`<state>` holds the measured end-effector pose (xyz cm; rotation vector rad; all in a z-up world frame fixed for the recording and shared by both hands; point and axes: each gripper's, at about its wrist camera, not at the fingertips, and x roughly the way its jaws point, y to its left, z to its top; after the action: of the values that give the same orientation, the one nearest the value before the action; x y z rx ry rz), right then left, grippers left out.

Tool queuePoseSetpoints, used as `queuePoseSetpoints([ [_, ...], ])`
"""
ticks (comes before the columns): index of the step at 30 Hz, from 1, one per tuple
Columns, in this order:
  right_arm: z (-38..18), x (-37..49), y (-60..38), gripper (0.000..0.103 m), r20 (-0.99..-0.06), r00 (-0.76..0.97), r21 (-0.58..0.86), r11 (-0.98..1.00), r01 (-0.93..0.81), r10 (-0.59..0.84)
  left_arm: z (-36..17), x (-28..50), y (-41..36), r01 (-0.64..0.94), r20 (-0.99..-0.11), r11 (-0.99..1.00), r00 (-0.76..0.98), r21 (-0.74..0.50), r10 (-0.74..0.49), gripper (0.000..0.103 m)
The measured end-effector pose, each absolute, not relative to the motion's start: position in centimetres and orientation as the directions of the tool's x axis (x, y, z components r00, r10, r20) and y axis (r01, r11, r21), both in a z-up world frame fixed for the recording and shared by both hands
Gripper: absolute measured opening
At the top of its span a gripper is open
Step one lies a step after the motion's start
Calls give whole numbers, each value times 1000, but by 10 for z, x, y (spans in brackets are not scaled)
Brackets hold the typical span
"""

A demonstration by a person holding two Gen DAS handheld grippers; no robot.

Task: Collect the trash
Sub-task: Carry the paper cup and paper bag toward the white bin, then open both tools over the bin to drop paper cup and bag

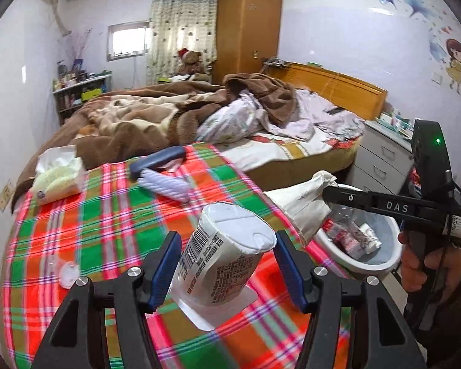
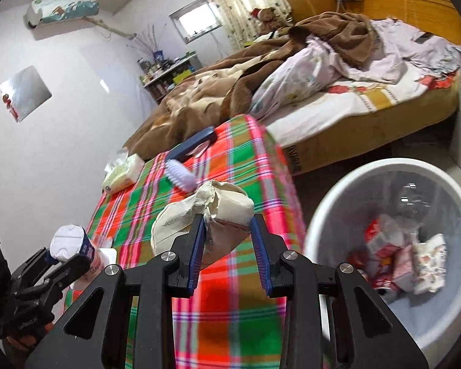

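Carrying trash toward the bin (image 2: 319,215): right gripper (image 2: 227,240) pinches a crumpled paper bag (image 2: 199,215), jaws narrowly parted and closed on its fold. Bag hangs over the plaid cloth (image 2: 230,307), just left of the bin rim; bin lies to the right and lower, so the right hand is nearer. Left gripper (image 1: 227,264) clamps a white cup (image 1: 224,261), jaws about half open, pads on its sides, long axis tilted away. Cup sits farther left of the bin. Bin already holds wrappers (image 2: 408,264).
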<state>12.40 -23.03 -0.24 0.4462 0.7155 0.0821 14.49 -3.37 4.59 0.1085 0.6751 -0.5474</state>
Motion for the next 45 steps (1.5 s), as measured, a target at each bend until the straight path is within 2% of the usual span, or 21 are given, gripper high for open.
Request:
queuePoseSetpoints([
  [14, -1, 93, -295, 32, -610, 788, 392, 898, 202, 88, 46, 130, -124, 629, -616, 774, 584, -69, -529, 62],
  [29, -15, 72, -351, 32, -659, 749, 292, 895, 337, -67, 16, 131, -217, 706, -653, 702, 490, -90, -577, 62],
  [36, -22, 69, -368, 32, -679, 727, 268, 888, 373, -101, 5, 133, -243, 719, -675, 690, 470, -81, -569, 62],
  [45, -30, 70, -372, 33, -715, 672, 134, 906, 401, -191, -12, 145, -264, 698, -698, 710, 461, -96, -547, 62],
])
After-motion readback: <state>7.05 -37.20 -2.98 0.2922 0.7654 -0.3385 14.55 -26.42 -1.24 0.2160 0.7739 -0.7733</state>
